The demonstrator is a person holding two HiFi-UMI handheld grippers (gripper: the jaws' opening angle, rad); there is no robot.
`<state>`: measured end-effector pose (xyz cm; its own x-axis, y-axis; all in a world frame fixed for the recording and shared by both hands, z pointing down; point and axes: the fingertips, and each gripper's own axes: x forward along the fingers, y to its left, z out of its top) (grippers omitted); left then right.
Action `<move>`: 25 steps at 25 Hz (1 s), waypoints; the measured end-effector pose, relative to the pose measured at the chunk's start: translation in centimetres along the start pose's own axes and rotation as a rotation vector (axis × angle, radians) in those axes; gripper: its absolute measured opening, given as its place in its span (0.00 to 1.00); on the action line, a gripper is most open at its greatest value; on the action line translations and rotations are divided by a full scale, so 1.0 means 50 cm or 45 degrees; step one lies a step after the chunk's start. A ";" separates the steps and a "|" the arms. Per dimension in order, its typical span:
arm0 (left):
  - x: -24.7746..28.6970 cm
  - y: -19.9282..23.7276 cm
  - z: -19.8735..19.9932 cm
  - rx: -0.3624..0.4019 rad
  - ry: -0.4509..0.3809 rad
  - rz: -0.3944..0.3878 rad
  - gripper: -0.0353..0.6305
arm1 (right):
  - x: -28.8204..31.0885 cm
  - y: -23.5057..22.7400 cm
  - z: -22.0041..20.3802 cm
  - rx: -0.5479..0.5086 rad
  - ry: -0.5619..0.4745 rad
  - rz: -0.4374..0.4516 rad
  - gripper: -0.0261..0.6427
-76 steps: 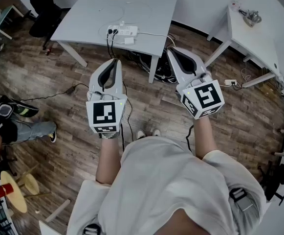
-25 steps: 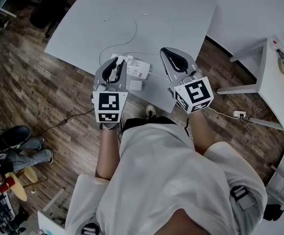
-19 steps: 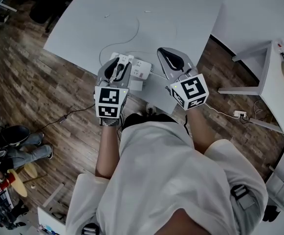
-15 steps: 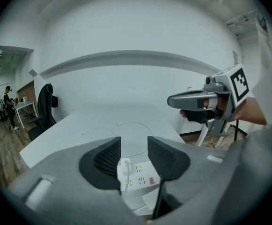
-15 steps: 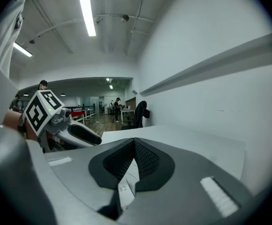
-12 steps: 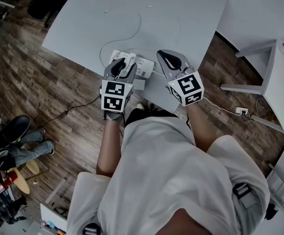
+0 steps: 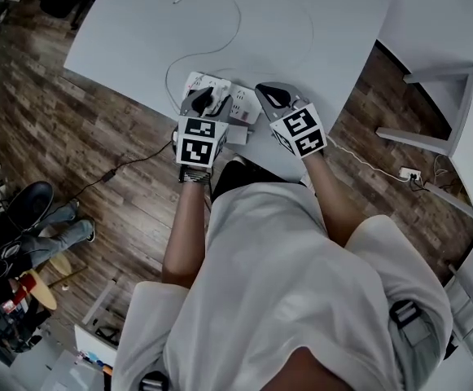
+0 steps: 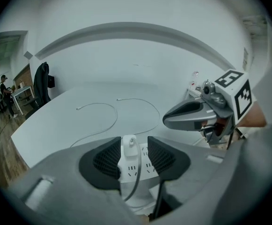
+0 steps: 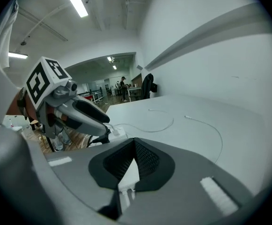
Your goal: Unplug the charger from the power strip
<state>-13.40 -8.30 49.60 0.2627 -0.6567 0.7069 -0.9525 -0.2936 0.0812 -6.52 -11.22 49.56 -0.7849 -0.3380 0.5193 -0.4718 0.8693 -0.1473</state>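
A white power strip (image 7: 240,104) lies near the front edge of the white table (image 7: 317,47). A small white charger (image 8: 128,145) stands plugged into the power strip (image 8: 143,162), and a thin white cable (image 8: 100,121) loops away from it. My left gripper (image 8: 130,156) is open and straddles the charger, with a gap on each side. In the head view the left gripper (image 7: 208,98) sits over the strip's left half. My right gripper (image 7: 269,93) hovers shut at the strip's right end. A white piece shows below the tips of the right gripper (image 9: 135,146).
A small white adapter (image 7: 236,134) lies at the table's front edge. Black cords (image 7: 114,169) run down to the wooden floor. A second white table (image 7: 468,129) stands at the right, with a floor socket (image 7: 409,173) beside it. Someone's legs (image 7: 32,235) are at the left.
Both grippers have come down and forward onto the table. The left jaws have opened and now sit around the charger. The right gripper stays shut beside the strip.
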 end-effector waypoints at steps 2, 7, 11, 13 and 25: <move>0.016 0.002 -0.011 -0.017 0.017 -0.007 0.32 | 0.019 -0.005 -0.031 0.021 0.044 0.012 0.04; 0.048 0.017 -0.029 -0.053 0.060 0.007 0.32 | 0.053 -0.013 -0.073 0.057 0.115 0.028 0.04; 0.068 0.021 -0.040 -0.054 0.100 0.010 0.32 | 0.076 -0.009 -0.112 0.059 0.194 0.045 0.04; 0.076 0.021 -0.044 -0.050 0.115 0.006 0.32 | 0.085 -0.008 -0.130 0.057 0.225 0.047 0.04; 0.117 0.019 -0.050 -0.014 0.171 -0.012 0.31 | 0.093 -0.010 -0.140 0.140 0.195 0.066 0.04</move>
<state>-13.16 -10.69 55.59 0.2497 -0.5544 0.7939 -0.9519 -0.2911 0.0960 -7.10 -10.70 57.94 -0.7426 -0.2278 0.6298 -0.4802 0.8366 -0.2636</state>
